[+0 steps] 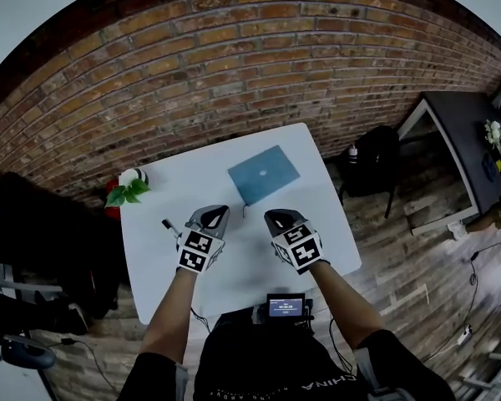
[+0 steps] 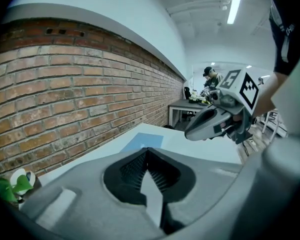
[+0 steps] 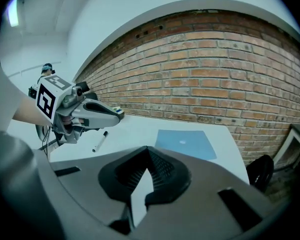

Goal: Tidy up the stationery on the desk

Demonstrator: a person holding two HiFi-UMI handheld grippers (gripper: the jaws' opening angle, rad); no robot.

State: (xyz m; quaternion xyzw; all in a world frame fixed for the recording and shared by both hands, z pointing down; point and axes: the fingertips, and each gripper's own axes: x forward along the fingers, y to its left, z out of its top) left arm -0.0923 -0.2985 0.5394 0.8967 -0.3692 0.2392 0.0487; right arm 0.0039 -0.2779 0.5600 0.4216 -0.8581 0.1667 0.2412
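Note:
A blue notebook [image 1: 263,175] lies flat near the far edge of the white desk [image 1: 334,241]. It also shows in the left gripper view [image 2: 145,141] and the right gripper view [image 3: 185,143]. A black-and-white pen [image 1: 169,225] lies just left of my left gripper [image 1: 215,213], and is also visible in the right gripper view [image 3: 100,141]. My left gripper [image 2: 147,153] is shut and holds nothing. My right gripper [image 1: 277,217] hovers beside it over the desk's middle, also shut [image 3: 147,153] and holding nothing. Both point toward the notebook.
A small potted plant [image 1: 127,192] stands at the desk's far left corner. A brick wall runs behind the desk. A black chair [image 1: 33,224] sits to the left, a black bag [image 1: 376,161] and a dark desk [image 1: 463,136] to the right. A small screen [image 1: 285,306] sits at the near edge.

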